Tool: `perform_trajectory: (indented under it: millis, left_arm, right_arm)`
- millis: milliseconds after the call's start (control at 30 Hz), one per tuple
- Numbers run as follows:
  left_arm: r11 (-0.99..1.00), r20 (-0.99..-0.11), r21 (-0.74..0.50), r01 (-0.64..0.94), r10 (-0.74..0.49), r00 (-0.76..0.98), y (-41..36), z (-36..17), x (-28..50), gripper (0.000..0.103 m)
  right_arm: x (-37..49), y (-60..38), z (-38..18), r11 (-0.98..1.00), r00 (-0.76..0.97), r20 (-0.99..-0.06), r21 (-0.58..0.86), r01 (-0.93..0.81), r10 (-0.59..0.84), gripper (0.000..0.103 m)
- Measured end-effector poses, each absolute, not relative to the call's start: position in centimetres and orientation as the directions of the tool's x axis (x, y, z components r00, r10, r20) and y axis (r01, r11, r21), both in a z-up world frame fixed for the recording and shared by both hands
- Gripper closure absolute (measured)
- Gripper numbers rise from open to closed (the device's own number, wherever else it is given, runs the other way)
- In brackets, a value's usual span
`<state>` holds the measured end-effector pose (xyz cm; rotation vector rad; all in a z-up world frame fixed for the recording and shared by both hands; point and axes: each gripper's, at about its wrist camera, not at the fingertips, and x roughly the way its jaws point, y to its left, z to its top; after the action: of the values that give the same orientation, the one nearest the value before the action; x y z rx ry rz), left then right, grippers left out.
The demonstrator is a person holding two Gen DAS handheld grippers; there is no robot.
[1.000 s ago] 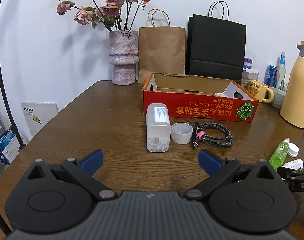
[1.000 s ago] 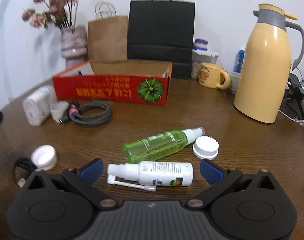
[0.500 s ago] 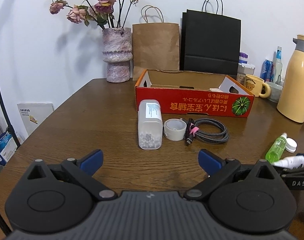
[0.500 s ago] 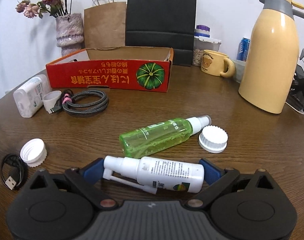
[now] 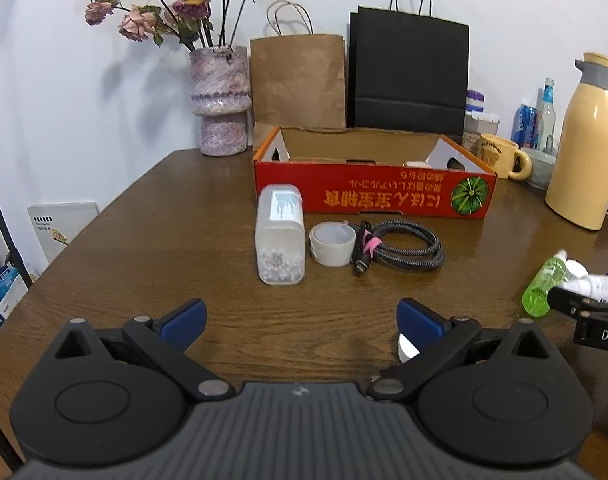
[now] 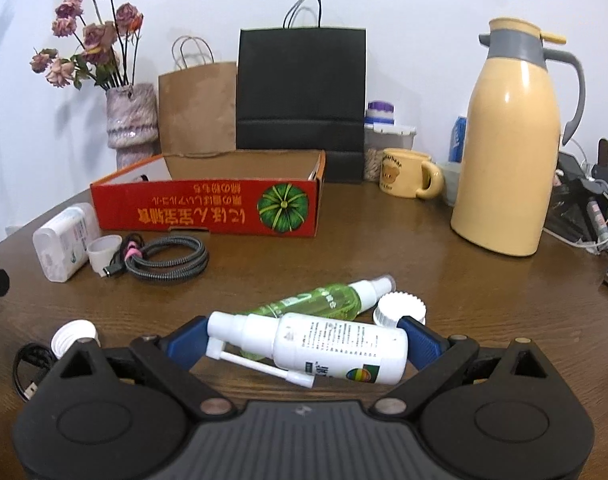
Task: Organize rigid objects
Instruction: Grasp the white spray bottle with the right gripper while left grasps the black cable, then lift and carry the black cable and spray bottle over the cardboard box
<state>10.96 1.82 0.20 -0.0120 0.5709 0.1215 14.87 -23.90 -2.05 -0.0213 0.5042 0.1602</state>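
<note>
At the back of the worktop (image 6: 383,248) sits the red cardboard box (image 6: 208,210), open-topped; its inside is mostly hidden, only bare cardboard walls showing. Just before it lie a clear tub of white beads (image 5: 280,240) on its side, a small white cup (image 5: 331,243) and a coiled braided cable (image 5: 399,245), touching in a row. The right tool (image 6: 304,340) is clenched on the white spray bottle (image 6: 323,346), held crosswise; a green spray bottle (image 6: 323,300) and white cap (image 6: 401,308) lie just behind. The left tool (image 5: 302,318) hangs released, grasping nothing, over bare wood.
</note>
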Motion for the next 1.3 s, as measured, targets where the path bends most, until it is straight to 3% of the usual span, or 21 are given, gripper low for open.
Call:
perform_trajectory:
  millis: [433, 633, 733, 833, 867, 1300]
  left_arm:
    - [0.997, -0.637, 0.065, -0.033, 0.067, 0.768, -1.3, -2.8, 11.9, 0.000]
    - [0.995, -0.639, 0.097, 0.015, 0.050, 0.767, -2.9, -3.4, 11.6, 0.000]
    - [0.994, -0.644, 0.108, 0.029, 0.048, 0.763, -3.4, -3.7, 11.5, 0.010]
    - [0.996, -0.648, 0.084, 0.040, 0.024, 0.762, -3.4, -3.8, 11.2, 0.031]
    - [0.996, -0.646, 0.071, 0.046, 0.011, 0.763, -3.3, -3.8, 11.1, 0.044]
    - [1.000, -0.611, 0.016, 0.010, 0.002, 0.792, -2.0, -2.9, 10.6, 0.052]
  right_arm:
    - [14.1, -23.9, -1.9, 0.985, 0.876, -0.454, 0.016, -0.174, 0.163, 0.004]
    - [13.9, -23.8, -1.8, 0.983, 0.876, -0.451, 0.014, -0.184, 0.170, 0.004]
    - [14.0, -23.8, -1.8, 0.982, 0.874, -0.453, 0.017, -0.186, 0.173, 0.004]
    - [14.0, -23.8, -1.8, 0.982, 0.874, -0.454, 0.017, -0.190, 0.176, 0.004]
    - [14.0, -23.8, -1.8, 0.982, 0.873, -0.454, 0.017, -0.190, 0.177, 0.004]
    - [14.0, -23.8, -1.8, 0.979, 0.868, -0.460, 0.014, -0.202, 0.186, 0.004]
